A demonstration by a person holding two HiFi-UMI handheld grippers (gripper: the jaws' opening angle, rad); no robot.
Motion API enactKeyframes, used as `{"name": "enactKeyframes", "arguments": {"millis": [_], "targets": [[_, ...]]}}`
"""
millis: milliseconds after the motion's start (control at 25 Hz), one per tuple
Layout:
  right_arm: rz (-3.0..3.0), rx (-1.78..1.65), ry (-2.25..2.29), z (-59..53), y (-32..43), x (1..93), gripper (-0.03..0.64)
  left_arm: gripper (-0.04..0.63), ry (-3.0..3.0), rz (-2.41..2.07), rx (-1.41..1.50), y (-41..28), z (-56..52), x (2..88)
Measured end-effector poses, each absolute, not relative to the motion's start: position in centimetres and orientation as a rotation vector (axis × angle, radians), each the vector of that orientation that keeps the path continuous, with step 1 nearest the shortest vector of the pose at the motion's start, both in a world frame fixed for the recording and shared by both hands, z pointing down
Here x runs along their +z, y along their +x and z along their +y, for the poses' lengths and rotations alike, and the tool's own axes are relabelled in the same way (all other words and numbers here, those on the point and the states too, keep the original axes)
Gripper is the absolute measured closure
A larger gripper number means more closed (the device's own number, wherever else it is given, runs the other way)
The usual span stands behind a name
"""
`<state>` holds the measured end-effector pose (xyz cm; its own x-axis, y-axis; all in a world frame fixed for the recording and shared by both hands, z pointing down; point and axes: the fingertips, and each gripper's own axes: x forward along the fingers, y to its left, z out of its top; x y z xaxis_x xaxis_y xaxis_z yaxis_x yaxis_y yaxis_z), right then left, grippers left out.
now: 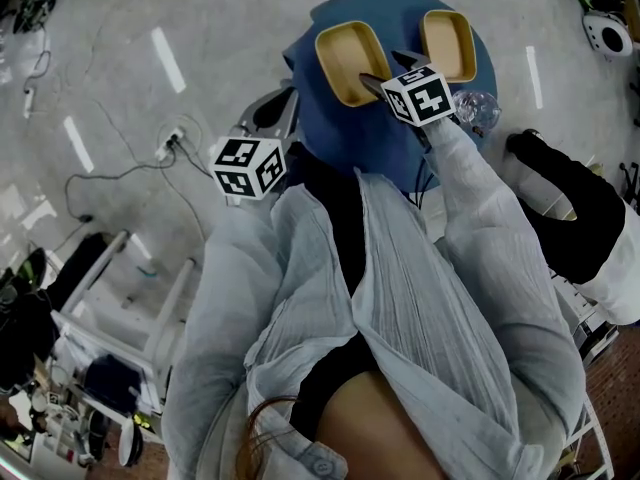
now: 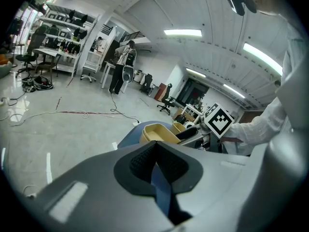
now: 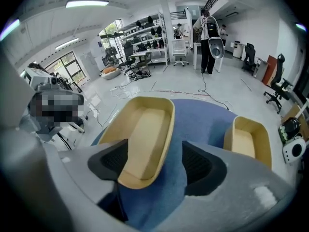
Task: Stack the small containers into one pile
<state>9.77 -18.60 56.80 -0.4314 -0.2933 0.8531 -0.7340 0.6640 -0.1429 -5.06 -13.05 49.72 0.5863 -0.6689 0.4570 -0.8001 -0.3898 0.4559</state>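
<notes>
The right tool (image 3: 157, 163) straddles the left container (image 3: 145, 134), jaws parted.

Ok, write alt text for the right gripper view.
The right hand-held gripper has its jaws open, straddling the near end of a tan container on a blue table. A second tan container sits apart to its right, with a workshop floor beyond.

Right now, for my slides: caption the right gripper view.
Open right gripper straddles end of tan container; second container sits apart.

The tan containers (image 3: 145, 129) look like smooth, matt plastic; the blue table cover (image 3: 203, 124) is matt cloth.
</notes>
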Motion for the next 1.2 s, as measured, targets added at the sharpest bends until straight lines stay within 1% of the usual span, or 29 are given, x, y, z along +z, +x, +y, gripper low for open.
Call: {"name": "enactKeyframes", "arguments": {"millis": [120, 240, 520, 760, 1000, 1200], "targets": [[-2.007, 0.654, 0.82, -18.5, 10.0, 57.1, 0.229, 0.583, 2.165, -1.157, 0.263, -5.0, -13.0, 49.7], [-2.01, 0.67, 0.832, -18.3, 10.0, 57.1, 0.213, 0.583, 2.171, -1.15, 0.269, -4.8, -13.0, 49.8], [-2.096, 0.753, 0.906, -18.5, 9.6, 55.2, 0.213, 0.583, 2.212, -1.1, 0.278, -3.5, -13.2, 49.5], [-2.208, 0.876, 1.054, -19.4, 10.6, 49.1, 0.214, 0.583, 2.301, -1.006, 0.271, -1.0, -14.8, 47.4], [-2.278, 0.921, 1.189, -18.9, 13.4, 43.5, 0.222, 0.583, 2.38, -0.916, 0.28, 2.0, -16.0, 45.9], [-2.255, 0.915, 1.312, -17.4, 17.2, 40.4, 0.235, 0.583, 2.436, -0.84, 0.283, 4.0, -16.6, 44.9]]}}
